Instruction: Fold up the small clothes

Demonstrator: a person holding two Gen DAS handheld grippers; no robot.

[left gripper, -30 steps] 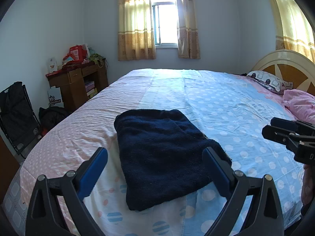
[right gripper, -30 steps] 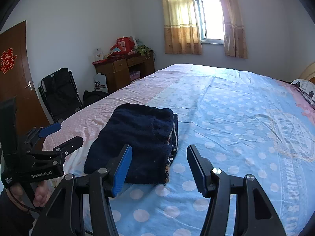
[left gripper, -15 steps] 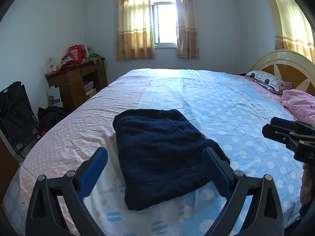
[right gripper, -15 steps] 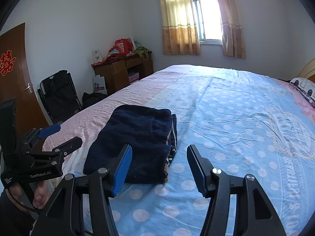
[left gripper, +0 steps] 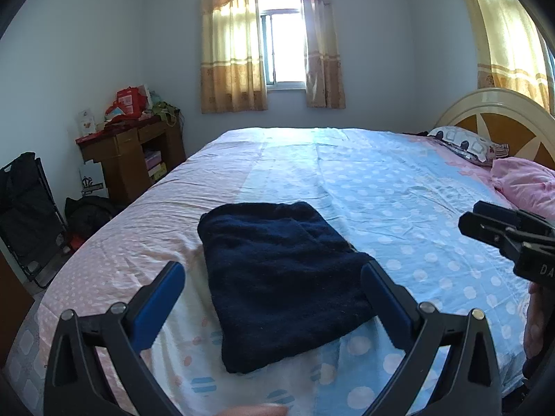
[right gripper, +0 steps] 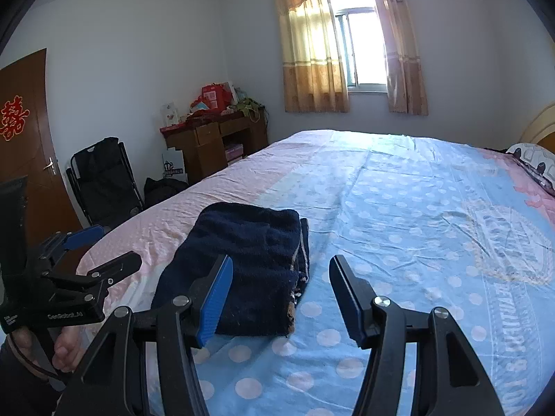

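**What the 2 views leave unseen**

The navy folded garment [left gripper: 284,277] hides its own inner layers — only a patterned edge peeks out on its right side in the right wrist view. The right gripper [left gripper: 485,222] is cut off by the left view's right edge. A blurred, skin-toned shape [left gripper: 256,409] at the bottom edge cannot be identified. The items on the desk [right gripper: 215,135] are too small to tell apart — the headboard [right gripper: 537,121] is cropped.

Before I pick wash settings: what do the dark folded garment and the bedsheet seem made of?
Garment: probably fleece or terry, navy, matte with a fuzzy nap; a patterned edge shows.
Sheet: looks like thin woven cotton or a blend, smooth, slightly shiny, with fine creases and printed dots.
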